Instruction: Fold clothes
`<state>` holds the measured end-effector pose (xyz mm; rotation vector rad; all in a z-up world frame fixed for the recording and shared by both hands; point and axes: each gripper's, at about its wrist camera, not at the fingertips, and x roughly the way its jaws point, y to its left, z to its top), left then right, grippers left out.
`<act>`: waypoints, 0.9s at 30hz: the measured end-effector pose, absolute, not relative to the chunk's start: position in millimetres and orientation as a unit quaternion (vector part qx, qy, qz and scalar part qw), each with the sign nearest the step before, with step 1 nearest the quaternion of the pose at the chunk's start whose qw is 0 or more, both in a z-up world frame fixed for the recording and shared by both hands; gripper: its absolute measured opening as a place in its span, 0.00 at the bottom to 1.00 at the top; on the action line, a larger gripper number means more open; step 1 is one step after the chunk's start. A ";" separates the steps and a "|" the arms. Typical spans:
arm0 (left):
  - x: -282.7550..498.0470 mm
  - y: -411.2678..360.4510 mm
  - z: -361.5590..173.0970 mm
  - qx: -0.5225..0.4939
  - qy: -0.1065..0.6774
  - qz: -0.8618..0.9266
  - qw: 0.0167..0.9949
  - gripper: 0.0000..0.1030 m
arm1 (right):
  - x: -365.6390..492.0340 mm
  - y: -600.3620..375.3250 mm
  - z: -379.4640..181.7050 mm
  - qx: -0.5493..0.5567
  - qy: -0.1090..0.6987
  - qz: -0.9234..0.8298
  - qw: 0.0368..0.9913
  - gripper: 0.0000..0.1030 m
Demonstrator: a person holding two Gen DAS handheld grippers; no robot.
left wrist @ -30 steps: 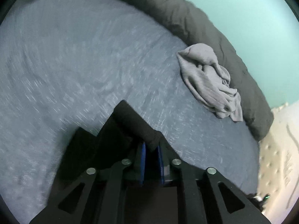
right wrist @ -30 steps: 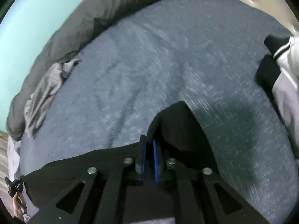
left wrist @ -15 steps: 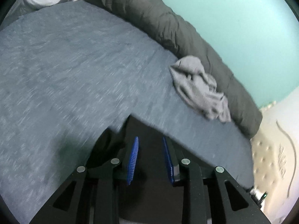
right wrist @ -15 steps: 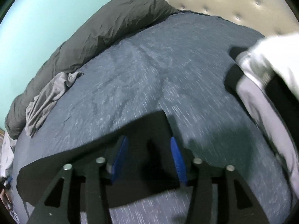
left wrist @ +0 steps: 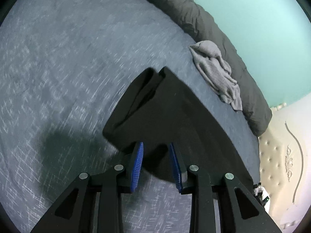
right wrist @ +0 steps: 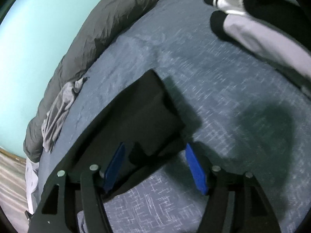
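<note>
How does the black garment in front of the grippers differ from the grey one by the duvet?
The black fabric garment lies flat with straight folded edges; the light grey fabric garment is crumpled in a heap. The black one sits mid-bed near both open hand-held grippers; the grey one rests against the dark grey duvet. Both lie on the blue-grey bedsheet.

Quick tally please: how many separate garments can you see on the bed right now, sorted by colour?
Black garment, flat on the blue bedsheet: 1
Grey garment, crumpled by the dark duvet: 1
White-and-black garment, at the bed's edge: 1
Total: 3
</note>
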<state>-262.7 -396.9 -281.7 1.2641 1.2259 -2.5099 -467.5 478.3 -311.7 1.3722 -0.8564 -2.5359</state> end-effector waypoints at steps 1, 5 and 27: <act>-261.2 -397.4 -285.3 0.409 0.406 -0.816 0.039 0.31 | -467.9 475.8 -313.4 0.456 -0.285 -0.840 0.066 0.64; -255.0 -399.0 -292.8 0.396 0.431 -0.810 0.040 0.33 | -468.2 471.2 -317.8 0.457 -0.282 -0.841 0.058 0.64; -255.9 -387.0 -317.9 0.379 0.477 -0.791 0.060 0.65 | -468.2 473.3 -324.1 0.456 -0.289 -0.840 0.053 0.64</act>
